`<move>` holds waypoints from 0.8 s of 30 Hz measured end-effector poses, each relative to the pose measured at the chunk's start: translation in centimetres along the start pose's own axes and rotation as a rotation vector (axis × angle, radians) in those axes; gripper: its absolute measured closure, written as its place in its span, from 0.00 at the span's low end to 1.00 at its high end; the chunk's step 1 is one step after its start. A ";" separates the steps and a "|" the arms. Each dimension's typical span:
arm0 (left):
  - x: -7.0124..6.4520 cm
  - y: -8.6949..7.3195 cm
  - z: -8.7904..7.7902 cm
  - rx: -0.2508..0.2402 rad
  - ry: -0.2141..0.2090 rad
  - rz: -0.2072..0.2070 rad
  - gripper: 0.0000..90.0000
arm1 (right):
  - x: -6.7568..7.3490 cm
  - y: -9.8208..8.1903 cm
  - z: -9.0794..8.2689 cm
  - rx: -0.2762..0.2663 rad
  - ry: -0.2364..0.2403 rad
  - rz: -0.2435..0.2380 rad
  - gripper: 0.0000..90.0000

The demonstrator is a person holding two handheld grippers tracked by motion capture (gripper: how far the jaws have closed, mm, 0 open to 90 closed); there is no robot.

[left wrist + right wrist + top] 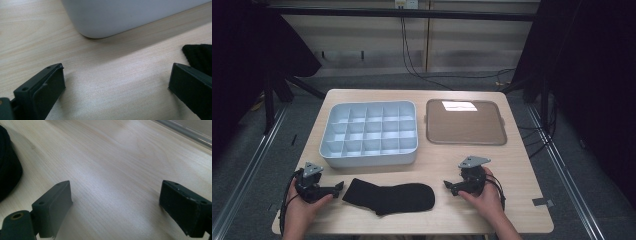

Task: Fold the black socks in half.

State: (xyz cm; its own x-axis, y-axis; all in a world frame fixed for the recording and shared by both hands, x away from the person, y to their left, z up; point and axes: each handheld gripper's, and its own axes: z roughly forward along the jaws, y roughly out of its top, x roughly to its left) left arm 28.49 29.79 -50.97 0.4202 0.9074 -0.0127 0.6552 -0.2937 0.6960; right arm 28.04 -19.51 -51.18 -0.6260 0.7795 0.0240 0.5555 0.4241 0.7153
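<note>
Black sock [389,196] between two wide-apart grippers, left gripper [338,187], right gripper [448,187], bare wood around.

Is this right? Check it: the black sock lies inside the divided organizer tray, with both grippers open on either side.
Not quite. The high view shows the black sock flat on the table, in front of the divided organizer tray, not inside it. The left gripper and right gripper are open either side.
</note>
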 end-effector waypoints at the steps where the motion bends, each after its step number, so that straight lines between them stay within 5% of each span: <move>1: 0.0 0.0 0.0 -0.001 0.001 0.000 0.00 | 0.0 0.0 0.0 0.001 0.000 0.002 0.12; 13: 0.0 0.0 -0.1 -0.003 0.005 -0.007 0.00 | 0.0 0.0 0.0 -0.001 0.003 0.003 0.12; 24: -0.3 0.8 -0.9 0.061 -0.010 -0.017 0.21 | 0.2 0.1 -0.8 -0.004 0.021 -0.016 0.24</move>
State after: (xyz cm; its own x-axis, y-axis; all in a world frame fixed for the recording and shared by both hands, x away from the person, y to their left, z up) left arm 28.30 29.55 -49.79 0.4148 0.9094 -0.0317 0.6992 -0.2963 0.6506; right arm 27.52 -19.68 -50.56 -0.6466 0.7624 0.0272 0.5427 0.4346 0.7188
